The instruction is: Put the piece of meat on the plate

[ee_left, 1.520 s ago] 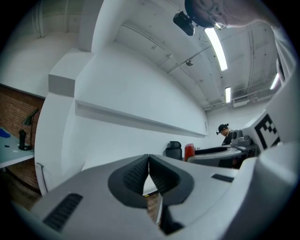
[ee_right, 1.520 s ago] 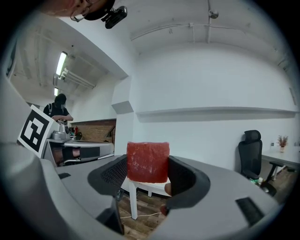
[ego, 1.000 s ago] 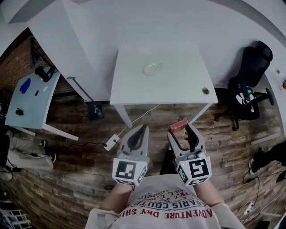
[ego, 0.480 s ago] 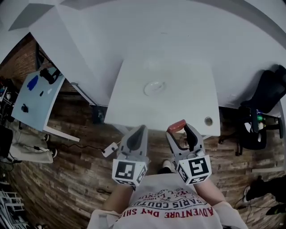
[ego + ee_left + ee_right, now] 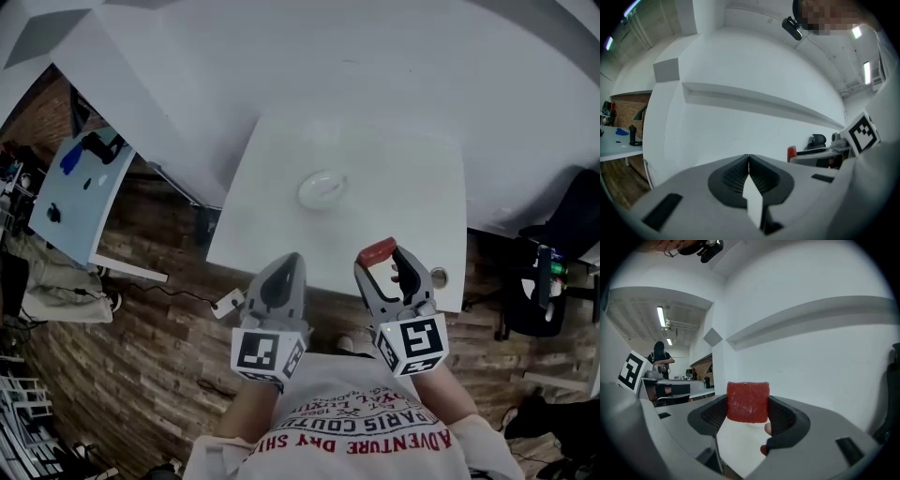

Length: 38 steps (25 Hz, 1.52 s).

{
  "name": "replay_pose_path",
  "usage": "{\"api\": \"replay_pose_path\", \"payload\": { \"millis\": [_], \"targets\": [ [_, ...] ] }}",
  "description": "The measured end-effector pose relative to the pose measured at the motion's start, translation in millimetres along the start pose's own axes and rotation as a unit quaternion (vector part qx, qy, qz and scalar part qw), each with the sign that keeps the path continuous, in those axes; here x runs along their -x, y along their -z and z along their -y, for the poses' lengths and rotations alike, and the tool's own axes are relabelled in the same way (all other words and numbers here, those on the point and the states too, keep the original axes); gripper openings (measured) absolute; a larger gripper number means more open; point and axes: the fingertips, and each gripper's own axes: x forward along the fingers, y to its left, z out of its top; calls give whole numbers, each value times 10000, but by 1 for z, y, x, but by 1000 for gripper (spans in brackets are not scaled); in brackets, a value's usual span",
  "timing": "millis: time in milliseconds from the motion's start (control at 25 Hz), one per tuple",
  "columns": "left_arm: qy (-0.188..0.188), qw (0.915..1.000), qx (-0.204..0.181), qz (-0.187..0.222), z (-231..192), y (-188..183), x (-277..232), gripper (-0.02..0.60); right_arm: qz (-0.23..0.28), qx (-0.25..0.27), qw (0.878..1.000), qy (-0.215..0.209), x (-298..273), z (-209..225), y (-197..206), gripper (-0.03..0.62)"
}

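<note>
Before white table (image 5: pixel 394 187) with plate (image 5: pixel 322 188), wood floor (image 5: pixel 141 347), right gripper (image 5: pixel 383 262) clamping meat (image 5: pixel 377 252), left gripper (image 5: pixel 284 265) fingers (image 5: pixel 733 176) together.

A white table (image 5: pixel 267 220) is set against a white wall (image 5: pixel 375 56) on a floor (image 5: pixel 141 366) laid with wooden planks. A pale blue table (image 5: pixel 84 223) is seen at the left, a black chair (image 5: pixel 572 220) at the right.

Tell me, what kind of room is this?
Probably an office or workshop. There is a white table with a plate on it, a black office chair on a wooden floor, and a second table beside a brick wall.
</note>
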Motion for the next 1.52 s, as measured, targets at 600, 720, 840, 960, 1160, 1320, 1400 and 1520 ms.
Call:
{"api": "replay_pose_path", "payload": {
  "millis": [600, 720, 840, 960, 1160, 1320, 1400, 1520],
  "targets": [
    [652, 9976, 35, -244, -88, -4, -140, 8, -348, -165, 9978, 548, -144, 41, -8, 276],
    [727, 9967, 81, -343, -112, 1, -166, 8, -510, -208, 9967, 603, -177, 44, -4, 275],
    [813, 9952, 171, -520, -129, 13, -186, 8, -719, -238, 9951, 640, -204, 46, 5, 276],
    [944, 9927, 236, -709, -142, 27, -201, 8, -953, -288, 9928, 661, -228, 47, 17, 275],
    [1011, 9894, 353, -977, -159, 51, -218, 8, -1533, -303, 9857, 625, -259, 47, 52, 276],
    [1019, 9859, 475, -1236, -167, 77, -227, 8, -2055, -247, 9765, 604, -279, 51, 91, 276],
    [1010, 9840, 526, -1372, -169, 92, -230, 8, -2257, -271, 9721, 583, -287, 55, 109, 276],
    [970, 9815, 576, -1549, -175, 111, -232, 8, -2562, -297, 9647, 527, -299, 56, 134, 275]
  ]
}}
